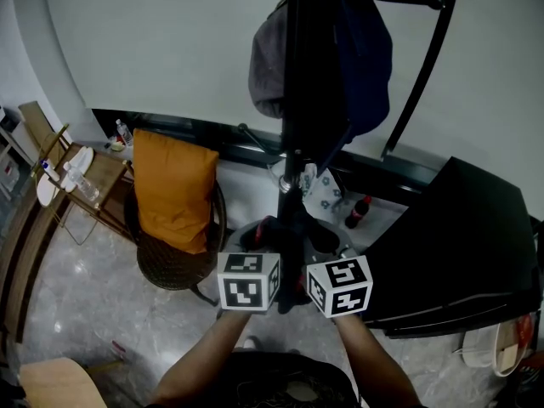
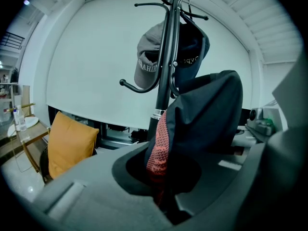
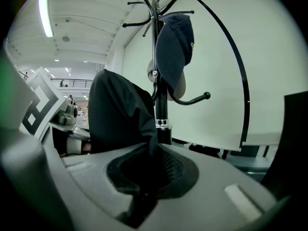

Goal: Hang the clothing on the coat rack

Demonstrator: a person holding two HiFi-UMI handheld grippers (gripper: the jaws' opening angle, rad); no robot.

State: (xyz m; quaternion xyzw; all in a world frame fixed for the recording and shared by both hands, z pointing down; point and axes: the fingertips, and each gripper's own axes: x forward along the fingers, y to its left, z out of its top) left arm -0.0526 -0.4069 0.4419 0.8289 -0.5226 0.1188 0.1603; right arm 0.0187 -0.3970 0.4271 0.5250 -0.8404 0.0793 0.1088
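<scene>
Left gripper (image 2: 163, 182) and right gripper (image 3: 144, 177), side by side at the head view's lower centre, each clamp a fold of the dark garment (image 2: 207, 114), its red mesh lining showing. The paired grip likely keeps its edge spread for a hook. Just beyond rises the black coat rack (image 1: 297, 100), whose upper-centre hooks carry a grey cap (image 1: 268, 58) and a navy cap (image 1: 367, 66).

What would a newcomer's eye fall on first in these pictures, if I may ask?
The black coat rack stands dead centre, a grey cap and a navy cap hanging near its top. Before it, the left gripper and right gripper are both shut on a dark garment with red mesh inside. An orange cushion leans on a chair at the left.
</scene>
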